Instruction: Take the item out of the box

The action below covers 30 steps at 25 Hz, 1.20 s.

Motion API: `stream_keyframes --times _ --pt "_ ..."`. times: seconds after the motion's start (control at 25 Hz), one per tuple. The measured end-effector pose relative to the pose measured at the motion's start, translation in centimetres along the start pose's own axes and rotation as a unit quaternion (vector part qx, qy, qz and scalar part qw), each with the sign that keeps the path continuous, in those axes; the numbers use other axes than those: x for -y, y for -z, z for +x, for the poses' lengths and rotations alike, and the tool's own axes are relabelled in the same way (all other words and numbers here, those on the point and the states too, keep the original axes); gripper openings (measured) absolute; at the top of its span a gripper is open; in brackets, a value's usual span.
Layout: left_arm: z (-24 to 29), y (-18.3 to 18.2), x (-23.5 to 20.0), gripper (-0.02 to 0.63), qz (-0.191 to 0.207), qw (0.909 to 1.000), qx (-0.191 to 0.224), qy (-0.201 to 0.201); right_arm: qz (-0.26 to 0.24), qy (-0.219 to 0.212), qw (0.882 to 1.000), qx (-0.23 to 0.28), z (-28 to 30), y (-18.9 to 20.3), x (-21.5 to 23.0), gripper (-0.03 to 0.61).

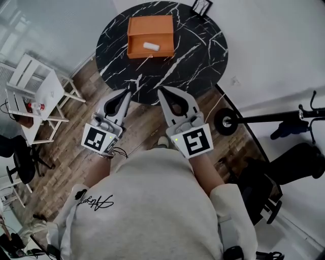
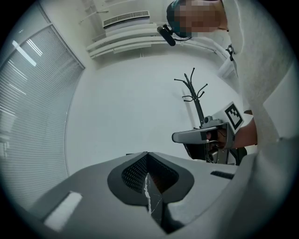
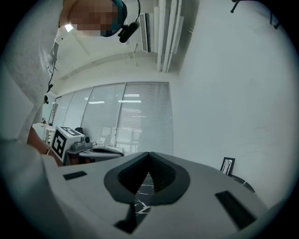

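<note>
An open orange box (image 1: 150,36) sits on the far side of a round black marble table (image 1: 198,56), and a small white item (image 1: 151,46) lies inside it. My left gripper (image 1: 127,93) and right gripper (image 1: 160,90) are held side by side at the table's near edge, well short of the box. Both point level towards it. Both are shut with nothing between the jaws, as the left gripper view (image 2: 147,154) and the right gripper view (image 3: 149,154) confirm. A sliver of marble shows under each pair of jaws.
A small picture frame (image 1: 201,6) stands at the table's far edge. White shelving (image 1: 38,91) is on the wooden floor to the left. A scooter wheel (image 1: 226,122) and black gear lie to the right. A coat stand (image 2: 194,93) is by the wall.
</note>
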<state>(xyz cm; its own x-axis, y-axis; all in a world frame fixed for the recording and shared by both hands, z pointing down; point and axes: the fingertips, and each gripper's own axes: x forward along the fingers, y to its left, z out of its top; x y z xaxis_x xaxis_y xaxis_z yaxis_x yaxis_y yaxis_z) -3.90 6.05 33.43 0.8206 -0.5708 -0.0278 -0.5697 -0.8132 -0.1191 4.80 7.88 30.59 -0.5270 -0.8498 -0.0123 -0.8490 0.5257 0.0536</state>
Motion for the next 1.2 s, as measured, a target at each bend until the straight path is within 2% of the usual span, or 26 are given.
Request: stream_keyframes --times 0.28,1.2 --pt "0.9 0.0 -0.7 0.003 -0.004 0.9998 0.002 -0.020 0.005 -0.015 1.000 -0.002 0.9 0.4 1.4 0.009" --pt "0.7 0.2 -0.3 0.003 -0.002 0.9998 -0.007 -0.021 0.012 -0.027 1.000 0.007 0.6 0.6 1.1 0.009"
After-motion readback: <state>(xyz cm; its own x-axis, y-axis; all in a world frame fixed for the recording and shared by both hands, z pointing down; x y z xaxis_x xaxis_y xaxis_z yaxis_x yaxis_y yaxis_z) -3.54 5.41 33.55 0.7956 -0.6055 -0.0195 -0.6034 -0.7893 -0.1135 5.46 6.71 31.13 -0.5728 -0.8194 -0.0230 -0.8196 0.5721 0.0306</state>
